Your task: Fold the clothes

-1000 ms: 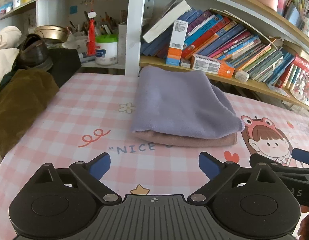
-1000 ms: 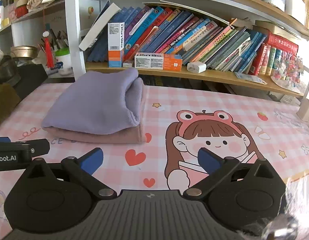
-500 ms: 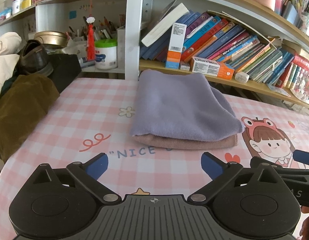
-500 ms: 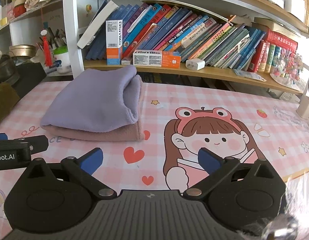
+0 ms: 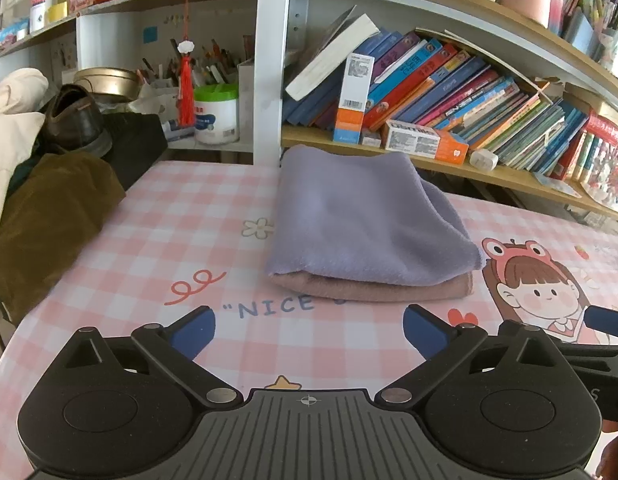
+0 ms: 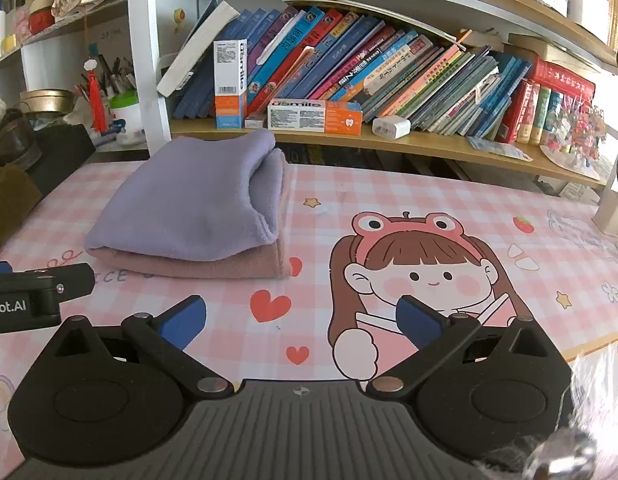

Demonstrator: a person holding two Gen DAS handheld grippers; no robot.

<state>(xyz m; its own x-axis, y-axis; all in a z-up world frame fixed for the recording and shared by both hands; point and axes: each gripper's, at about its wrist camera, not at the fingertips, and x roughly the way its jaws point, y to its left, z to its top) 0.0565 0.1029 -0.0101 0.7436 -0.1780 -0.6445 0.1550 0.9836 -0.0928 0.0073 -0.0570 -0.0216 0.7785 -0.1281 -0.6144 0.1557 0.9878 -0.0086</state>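
Pink checked table (image 5: 157, 216) by bookshelves: purple cloth (image 5: 361, 216) lies folded atop folded pink cloth (image 5: 373, 290), far-centre. Left gripper (image 5: 309, 330) & right gripper (image 6: 301, 320) both wide open, empty; folding looks done.

Pink cloth (image 5: 369, 290) mostly hidden under purple cloth (image 5: 365, 216), shape perhaps folded

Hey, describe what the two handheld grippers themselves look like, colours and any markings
Both look alike: the left gripper and right gripper have matte black bodies with a ribbed grey centre plate bearing a small crosshair mark, round black discs either side, silver pivot pins, and blue finger pads. White lettering ending "bot.AI" shows on the left one's side. No cables visible.
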